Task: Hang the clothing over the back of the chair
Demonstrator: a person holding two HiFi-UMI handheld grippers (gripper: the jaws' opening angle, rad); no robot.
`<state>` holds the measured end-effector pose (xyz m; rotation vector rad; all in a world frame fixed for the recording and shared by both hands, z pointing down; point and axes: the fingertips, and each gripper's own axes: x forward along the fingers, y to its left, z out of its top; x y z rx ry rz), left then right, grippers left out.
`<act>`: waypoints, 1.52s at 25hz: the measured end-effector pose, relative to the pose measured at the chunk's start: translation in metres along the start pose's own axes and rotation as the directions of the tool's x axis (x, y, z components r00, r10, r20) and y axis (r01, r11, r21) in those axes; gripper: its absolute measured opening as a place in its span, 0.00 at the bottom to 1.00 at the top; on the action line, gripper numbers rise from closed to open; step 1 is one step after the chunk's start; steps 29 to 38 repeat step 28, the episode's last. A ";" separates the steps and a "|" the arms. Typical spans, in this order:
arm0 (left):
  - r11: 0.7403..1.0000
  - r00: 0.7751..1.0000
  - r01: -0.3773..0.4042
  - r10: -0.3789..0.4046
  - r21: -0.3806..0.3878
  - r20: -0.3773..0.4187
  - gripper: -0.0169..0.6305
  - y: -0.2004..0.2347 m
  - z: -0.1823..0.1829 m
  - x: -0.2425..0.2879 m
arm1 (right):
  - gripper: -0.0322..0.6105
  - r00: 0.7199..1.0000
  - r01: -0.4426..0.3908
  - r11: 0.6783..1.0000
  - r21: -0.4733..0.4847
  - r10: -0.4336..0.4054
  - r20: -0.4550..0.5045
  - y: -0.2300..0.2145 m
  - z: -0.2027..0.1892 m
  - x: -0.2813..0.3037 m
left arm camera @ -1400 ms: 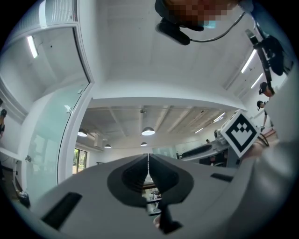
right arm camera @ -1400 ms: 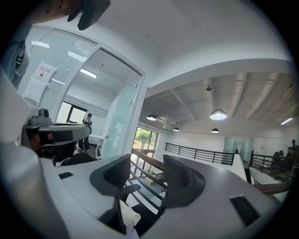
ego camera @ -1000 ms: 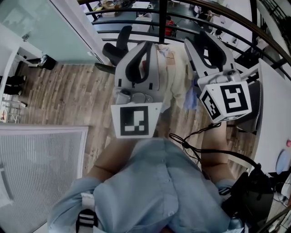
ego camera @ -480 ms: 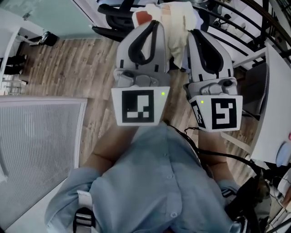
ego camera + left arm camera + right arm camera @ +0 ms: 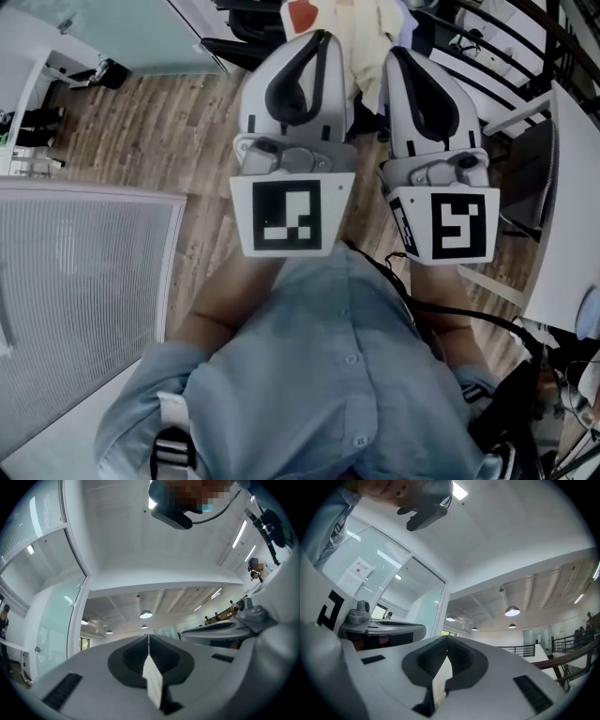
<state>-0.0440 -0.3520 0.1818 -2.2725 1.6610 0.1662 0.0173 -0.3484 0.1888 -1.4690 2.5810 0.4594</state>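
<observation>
The cream clothing (image 5: 373, 21) with a red patch shows at the head view's top edge, just past both gripper tips, with a black office chair (image 5: 246, 9) beside it. My left gripper (image 5: 314, 39) is shut, and a pale strip of the cloth (image 5: 153, 681) hangs from its closed jaws (image 5: 149, 638). Right beside it, my right gripper (image 5: 398, 54) has just been closing and is now shut, with a cream fold (image 5: 440, 684) caught below its tips (image 5: 447, 639). Both grippers point slightly upward. Most of the garment and the chair is hidden behind them.
A white desk (image 5: 574, 234) runs along the right edge. A ribbed white panel (image 5: 75, 309) stands at the left and a glass partition (image 5: 112, 23) at the upper left. Dark railings (image 5: 511, 33) cross the top right. Cables and black gear (image 5: 525, 412) hang at the lower right.
Both grippers moved forward toward the chair and drew side by side. The right jaws went from open to shut at the cloth. Chair and clothing slid to the view's top edge.
</observation>
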 end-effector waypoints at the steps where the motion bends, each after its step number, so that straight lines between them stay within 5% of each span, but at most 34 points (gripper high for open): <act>1: 1.000 1.000 0.000 0.000 0.001 0.005 0.05 -0.001 0.002 -0.002 | 0.07 1.000 -0.002 1.000 -0.002 0.002 0.003 0.002 0.001 -0.001; 38: 0.999 1.000 -0.008 0.008 0.031 0.004 0.05 -0.012 0.006 -0.003 | 0.07 0.999 -0.016 1.000 -0.005 0.016 0.032 -0.007 0.008 -0.002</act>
